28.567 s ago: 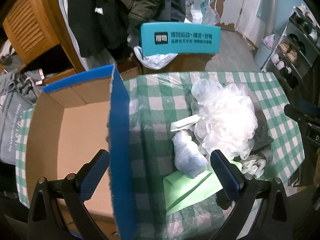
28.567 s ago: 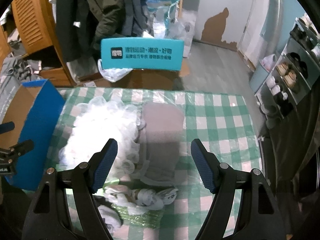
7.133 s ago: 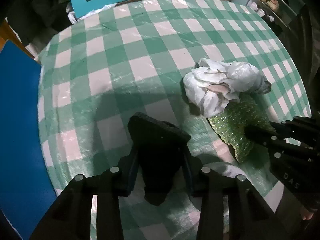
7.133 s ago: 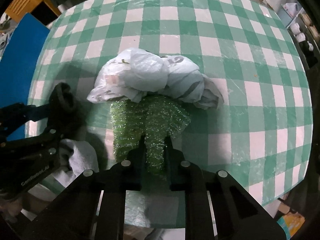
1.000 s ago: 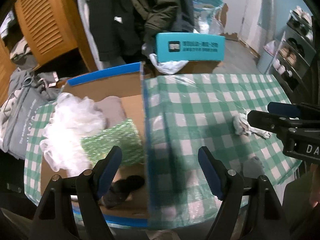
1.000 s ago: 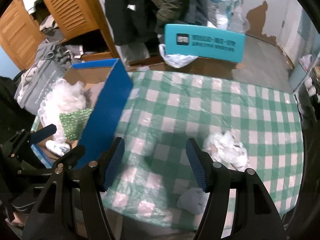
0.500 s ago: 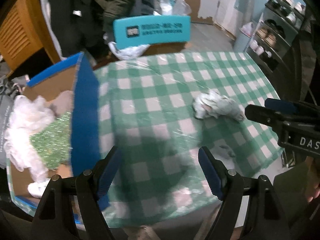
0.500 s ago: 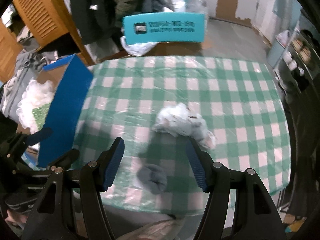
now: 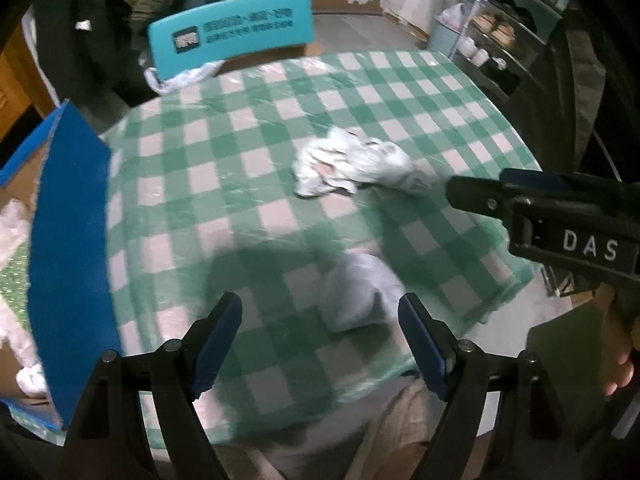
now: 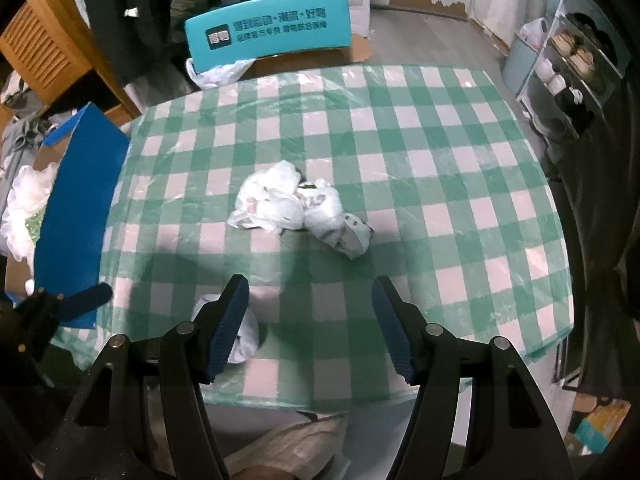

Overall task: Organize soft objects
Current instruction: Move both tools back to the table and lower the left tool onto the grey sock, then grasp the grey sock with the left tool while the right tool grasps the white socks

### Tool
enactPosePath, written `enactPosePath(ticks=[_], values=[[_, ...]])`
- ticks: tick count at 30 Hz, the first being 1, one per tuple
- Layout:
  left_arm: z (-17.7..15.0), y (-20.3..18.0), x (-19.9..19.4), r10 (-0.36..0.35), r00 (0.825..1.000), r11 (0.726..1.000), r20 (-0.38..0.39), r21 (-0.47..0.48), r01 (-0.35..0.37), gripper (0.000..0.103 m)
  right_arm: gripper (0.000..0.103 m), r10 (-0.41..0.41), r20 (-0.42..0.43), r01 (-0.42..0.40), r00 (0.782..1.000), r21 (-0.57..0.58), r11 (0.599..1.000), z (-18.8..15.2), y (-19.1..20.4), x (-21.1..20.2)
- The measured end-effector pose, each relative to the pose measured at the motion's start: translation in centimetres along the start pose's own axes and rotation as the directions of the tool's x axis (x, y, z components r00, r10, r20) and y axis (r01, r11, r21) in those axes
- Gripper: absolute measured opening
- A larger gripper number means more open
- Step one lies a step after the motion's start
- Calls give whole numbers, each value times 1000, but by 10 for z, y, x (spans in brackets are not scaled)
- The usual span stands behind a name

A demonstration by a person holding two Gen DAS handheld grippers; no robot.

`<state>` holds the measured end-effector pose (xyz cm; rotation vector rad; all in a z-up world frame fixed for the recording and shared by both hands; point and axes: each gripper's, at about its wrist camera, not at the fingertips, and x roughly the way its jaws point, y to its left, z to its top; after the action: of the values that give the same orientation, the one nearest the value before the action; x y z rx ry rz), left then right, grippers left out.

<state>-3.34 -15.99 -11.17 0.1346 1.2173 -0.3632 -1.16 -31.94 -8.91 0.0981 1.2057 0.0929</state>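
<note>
Left gripper [image 9: 320,316] and right gripper [image 10: 310,300] both spread apart, empty. Left view shows grey cloth [image 9: 356,292] whole; right view hides it partly, crumpled plastic bags [image 10: 296,208] sharp.

Glossy checked plastic cover [image 10: 400,152] over the bench; crumpled thin plastic bags [image 10: 298,208]; soft grey cloth wad [image 9: 356,292]; matt blue cardboard box [image 10: 76,220]; textured blue pads [image 10: 228,328] on matt black tongs.

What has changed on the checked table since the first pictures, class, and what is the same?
The white mesh puff and green sparkly cloth went left into the blue box. Both the left gripper and the right gripper are open, empty. The crumpled plastic bags and small grey cloth remain on the table.
</note>
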Motion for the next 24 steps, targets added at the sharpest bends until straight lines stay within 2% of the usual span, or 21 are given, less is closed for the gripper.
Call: enactPosePath(ticks=[1,5,18,24], values=[[0,-3,2,-11,1000,1000,-6,1,11,88,64,1,1,-1,1000,6,1000,0,-3,0],[1,-17,14,-40,999,999,-31,1,40,88,64,0,2,-1,1000,28,1000,-1,-14,0],[5,-23,64,20,994,1000,-104,15,-19,87,64,3,-32,-2,999,60,998,0,-33,22],[6,-19,76,14,993,1000,-119,7,-14,61,64,13,-40,-11,999,52,999,4,-34,31]])
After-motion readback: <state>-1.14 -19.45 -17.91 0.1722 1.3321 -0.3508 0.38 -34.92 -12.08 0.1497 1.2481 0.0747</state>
